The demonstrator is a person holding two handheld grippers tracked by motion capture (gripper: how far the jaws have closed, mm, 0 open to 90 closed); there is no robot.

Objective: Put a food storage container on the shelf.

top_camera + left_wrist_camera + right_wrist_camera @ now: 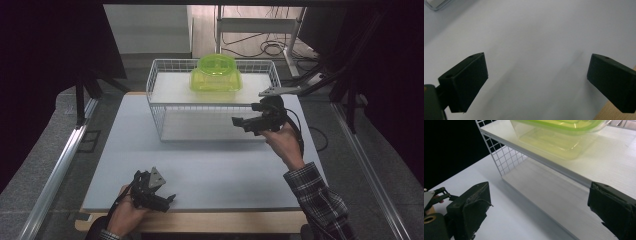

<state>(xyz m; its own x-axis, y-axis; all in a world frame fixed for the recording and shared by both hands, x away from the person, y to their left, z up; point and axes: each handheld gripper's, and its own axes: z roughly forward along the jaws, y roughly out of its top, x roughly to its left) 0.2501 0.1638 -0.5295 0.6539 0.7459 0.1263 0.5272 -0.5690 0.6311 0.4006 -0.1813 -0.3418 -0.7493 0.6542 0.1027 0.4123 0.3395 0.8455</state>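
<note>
From the high view I have the right gripper (239, 121) raised at centre right of the frame, just in front of the wire rack (156, 107), pointing left across its open front. Its jaws stand wide apart with nothing between them; the right gripper view confirms that, with one black jaw at lower left and the other at lower right of the frame. Between them I see the rack's lower board (554, 195) and, above it at the top of the frame, the upper shelf (614, 167) carrying the green container (554, 137). In the high view that green container (216, 74) sits upper centre, on the top shelf inside the wire walls, well apart from the right gripper. The shelf's front edge and the wire grid at its left end lie between my jaws and the tub.

The left gripper (167, 202) rests low at the bottom left of the high view, over the near edge of the pale mat (210, 165), far from the rack. In the left gripper view its jaws are spread wide over bare mat, with a strip of wooden table edge (616, 115) in the lower right corner. The glint in the upper left corner of that view may be a metal rail; it is too blurred to say.
</note>
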